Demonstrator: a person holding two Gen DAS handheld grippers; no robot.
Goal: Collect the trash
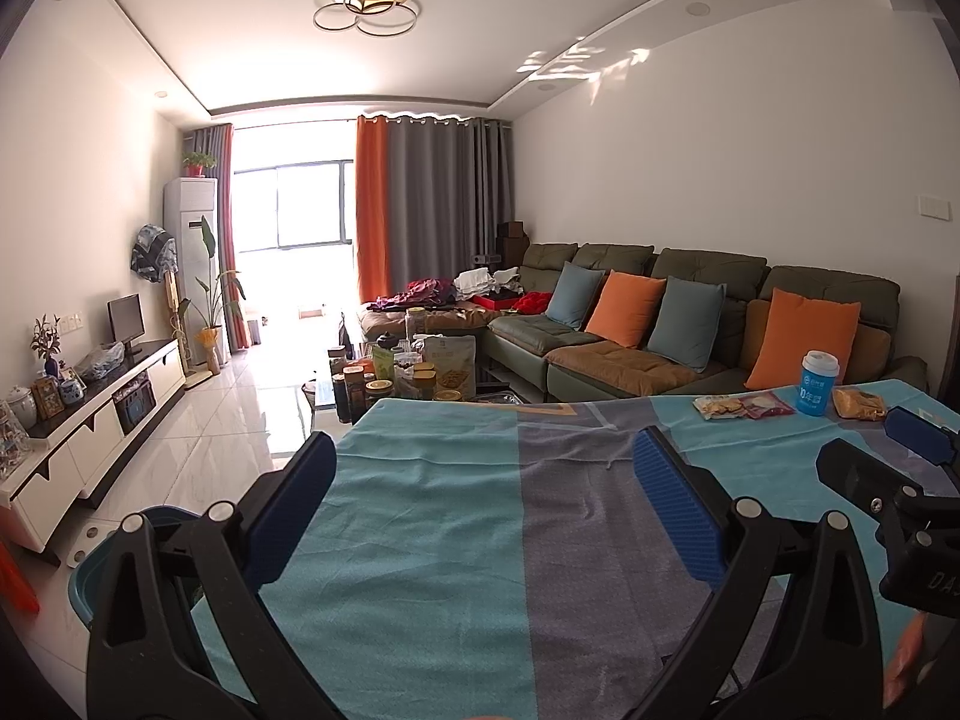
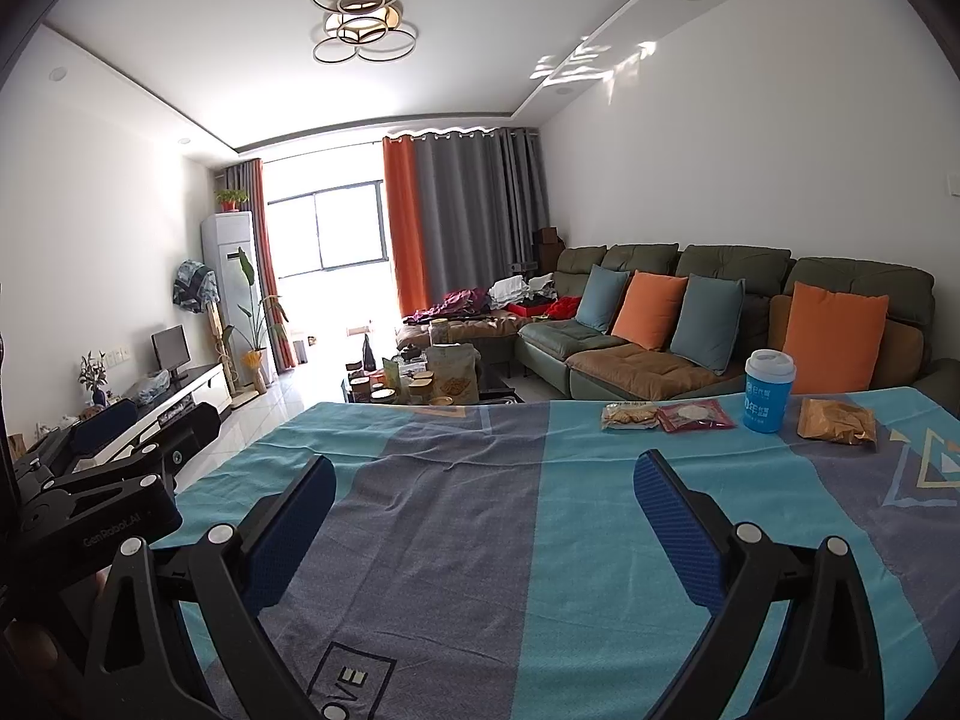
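Trash lies at the far edge of the table covered in a teal and grey cloth [image 2: 456, 516]: a cracker packet [image 2: 628, 416], a red wrapper [image 2: 696, 416], a blue paper cup [image 2: 768, 391] with a white lid, and a yellow-brown snack bag [image 2: 837, 422]. They also show in the left wrist view: packet [image 1: 718, 406], wrapper [image 1: 767, 405], cup [image 1: 818, 383], bag [image 1: 859, 403]. My left gripper [image 1: 483, 456] is open and empty over the cloth. My right gripper [image 2: 485, 480] is open and empty, well short of the trash. The right gripper's body shows at the left view's right edge [image 1: 888, 480].
A blue bin [image 1: 129, 546] stands on the floor at the table's left. Beyond the table are a coffee table with jars and bags [image 1: 414, 372], a green sofa with cushions [image 1: 660, 324], and a TV cabinet [image 1: 96, 420] on the left wall.
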